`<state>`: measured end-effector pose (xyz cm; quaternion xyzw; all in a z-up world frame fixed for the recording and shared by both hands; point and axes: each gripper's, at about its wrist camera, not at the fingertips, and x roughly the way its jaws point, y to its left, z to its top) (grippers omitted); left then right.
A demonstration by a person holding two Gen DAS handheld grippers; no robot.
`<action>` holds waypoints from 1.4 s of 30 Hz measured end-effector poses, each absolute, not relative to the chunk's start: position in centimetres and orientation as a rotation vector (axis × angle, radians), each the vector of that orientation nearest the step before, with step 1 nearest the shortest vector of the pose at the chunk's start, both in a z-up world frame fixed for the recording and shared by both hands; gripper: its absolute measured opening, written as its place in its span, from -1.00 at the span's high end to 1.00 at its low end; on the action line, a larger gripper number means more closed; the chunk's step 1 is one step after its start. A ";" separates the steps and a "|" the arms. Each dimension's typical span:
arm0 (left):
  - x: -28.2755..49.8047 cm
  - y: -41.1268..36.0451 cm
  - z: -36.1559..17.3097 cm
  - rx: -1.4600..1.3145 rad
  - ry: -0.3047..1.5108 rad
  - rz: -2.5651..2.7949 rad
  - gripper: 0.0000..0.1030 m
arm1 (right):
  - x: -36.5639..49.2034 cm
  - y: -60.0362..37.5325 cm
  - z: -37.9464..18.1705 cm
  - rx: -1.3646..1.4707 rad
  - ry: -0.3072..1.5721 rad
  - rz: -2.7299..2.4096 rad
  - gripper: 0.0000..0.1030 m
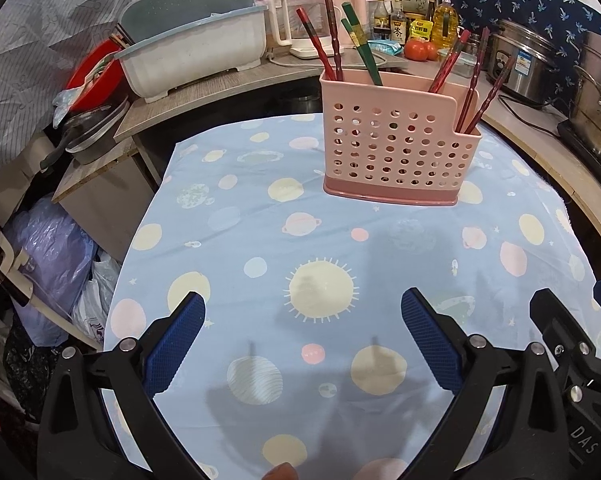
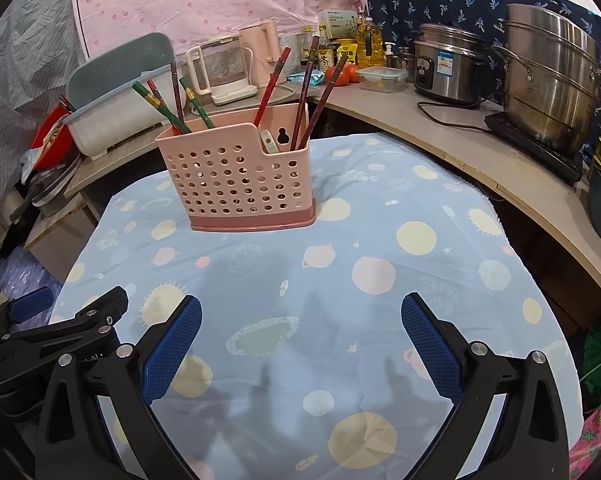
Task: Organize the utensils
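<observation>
The only lettering clear enough to read was "DAS", printed in white on the black body at the lower right edge of the left wrist view; the labels on the bottles and boxes at the top of the frame were too small to make out.

A pink perforated utensil holder [image 1: 396, 148] [image 2: 236, 176] stood upright on the planet-print cloth covering the surface [image 1: 260, 280] [image 2: 380, 300], in the upper middle of both views. In the left wrist view, its left compartment held 4 chopsticks: 2 red chopsticks [image 1: 316, 46] and 2 green chopsticks [image 1: 360, 46]. The lower right compartment held 4 more dark red chopsticks [image 1: 472, 80]. The right wrist view also showed 1 pale spoon handle [image 2: 269, 141] in that right compartment.

The left hand-held gripper [image 1: 302, 338] was spread wide at the bottom of its frame, holding nothing. The right hand-held gripper [image 2: 300, 338] was likewise spread and empty, well apart from the holder.

At the upper right stood 1 rice cooker [image 2: 446, 66] and 1 stacked steel pot [image 2: 548, 80].
</observation>
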<state>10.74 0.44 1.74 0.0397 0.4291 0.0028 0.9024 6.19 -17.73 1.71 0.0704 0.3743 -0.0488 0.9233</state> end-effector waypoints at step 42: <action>10.5 0.5 2.2 0.095 0.863 0.011 -0.83 | 6.1 -17.4 2.1 0.130 0.763 -0.103 -0.87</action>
